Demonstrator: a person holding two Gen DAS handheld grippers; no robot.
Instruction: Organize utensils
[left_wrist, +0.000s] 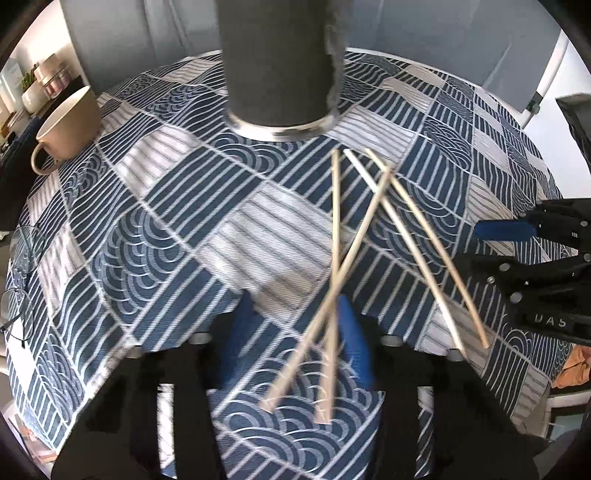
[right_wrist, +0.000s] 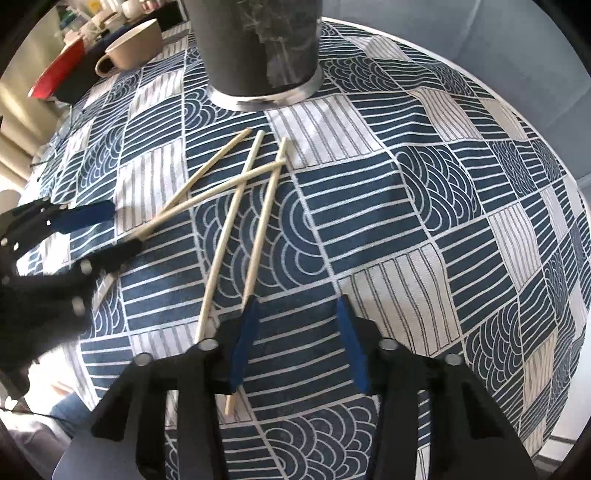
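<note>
Several wooden chopsticks (left_wrist: 373, 206) lie loose and partly crossed on the patterned tablecloth; they also show in the right wrist view (right_wrist: 236, 199). A dark cylindrical holder (left_wrist: 280, 66) with a metal base stands behind them, also visible in the right wrist view (right_wrist: 258, 48). My left gripper (left_wrist: 295, 332) is open, its jaws straddling the near ends of two crossed chopsticks. My right gripper (right_wrist: 299, 328) is open, just right of the near ends of the other two chopsticks. Each gripper appears in the other's view: the right (left_wrist: 517, 240), the left (right_wrist: 99, 232).
A beige mug (left_wrist: 66, 125) stands at the table's far left, also seen in the right wrist view (right_wrist: 133, 44). Glasses (left_wrist: 22, 266) lie near the left edge. A red dish (right_wrist: 55, 74) and shelf clutter sit beyond the table. A grey sofa (right_wrist: 498, 44) is behind.
</note>
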